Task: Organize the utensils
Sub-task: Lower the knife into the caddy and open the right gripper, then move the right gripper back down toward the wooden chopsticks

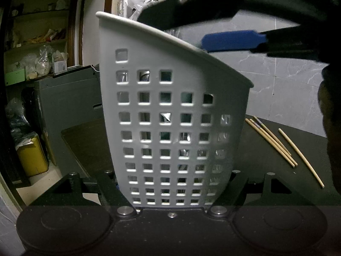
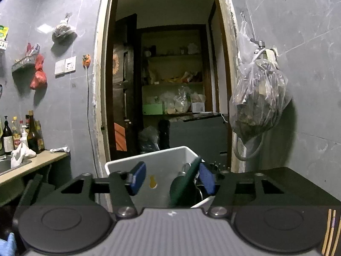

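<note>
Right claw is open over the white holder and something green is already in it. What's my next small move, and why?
Probably lift the right claw clear and swing it toward the chopsticks on the dark table. Its pads stand apart, the green utensil already leans inside the white holder, and the left claw brackets the holder's base.

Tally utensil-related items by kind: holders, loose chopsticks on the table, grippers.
White perforated plastic utensil holder: 1
Loose wooden chopsticks on the dark table: 4
Grippers: 2, left gripper around the holder's base, right gripper with blue pads open above the holder
Total: 7
Utensils inside the holder are too hidden to count.
</note>
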Demonstrator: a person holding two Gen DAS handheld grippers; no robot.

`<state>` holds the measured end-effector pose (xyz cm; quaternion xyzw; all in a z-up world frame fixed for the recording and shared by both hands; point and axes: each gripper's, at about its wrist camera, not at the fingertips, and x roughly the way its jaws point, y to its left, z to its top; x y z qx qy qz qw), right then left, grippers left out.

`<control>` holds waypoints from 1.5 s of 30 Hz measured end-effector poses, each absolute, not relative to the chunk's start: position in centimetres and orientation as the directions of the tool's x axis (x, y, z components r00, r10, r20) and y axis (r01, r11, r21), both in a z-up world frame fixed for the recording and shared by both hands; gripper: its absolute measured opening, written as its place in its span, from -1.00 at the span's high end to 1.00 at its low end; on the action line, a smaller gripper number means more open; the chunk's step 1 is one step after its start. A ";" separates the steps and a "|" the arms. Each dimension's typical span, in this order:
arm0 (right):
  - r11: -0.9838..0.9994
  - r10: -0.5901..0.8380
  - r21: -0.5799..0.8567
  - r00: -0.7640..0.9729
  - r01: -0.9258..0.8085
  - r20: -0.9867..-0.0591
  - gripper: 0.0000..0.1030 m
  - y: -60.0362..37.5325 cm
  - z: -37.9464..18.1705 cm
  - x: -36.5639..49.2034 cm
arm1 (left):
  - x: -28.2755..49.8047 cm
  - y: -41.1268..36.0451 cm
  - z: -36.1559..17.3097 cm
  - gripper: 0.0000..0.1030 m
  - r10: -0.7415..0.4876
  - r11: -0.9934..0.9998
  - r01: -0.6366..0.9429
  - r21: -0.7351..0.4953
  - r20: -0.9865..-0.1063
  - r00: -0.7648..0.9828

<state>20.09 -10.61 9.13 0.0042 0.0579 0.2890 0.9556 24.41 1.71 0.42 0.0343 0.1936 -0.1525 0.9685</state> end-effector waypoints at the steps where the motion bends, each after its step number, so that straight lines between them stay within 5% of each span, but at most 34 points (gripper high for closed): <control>1: 0.832 0.554 0.042 0.826 -0.553 -0.102 -0.45 -10.7 9.2 19.9 | 24.4 1.7 0.4 -0.47 -0.282 0.951 0.308 0.008 -0.385 0.879; 4: 0.834 0.552 0.038 0.830 -0.551 -0.080 -0.72 -11.1 9.7 19.3 | 24.4 1.7 0.4 -0.47 -0.282 0.951 0.309 0.006 -0.385 0.879; 10: 0.847 0.532 0.030 0.846 -0.531 -0.045 -0.94 -12.0 10.3 18.3 | 24.4 1.7 0.4 -0.47 -0.282 0.951 0.308 0.007 -0.386 0.879; 19: 0.919 0.390 0.067 0.921 -0.387 -0.025 -0.99 -16.8 10.1 16.0 | 24.4 1.6 0.4 -0.47 -0.282 0.951 0.309 0.008 -0.387 0.878; 33: 0.973 0.060 0.227 0.903 0.043 -0.425 -0.99 -26.6 3.7 18.2 | 24.4 1.7 0.4 -0.47 -0.281 0.951 0.309 0.010 -0.388 0.878; 45: 0.985 0.090 0.170 0.862 -0.004 -0.499 -0.99 -25.5 2.5 20.6 | 24.3 1.7 0.4 -0.47 -0.279 0.952 0.307 0.011 -0.388 0.878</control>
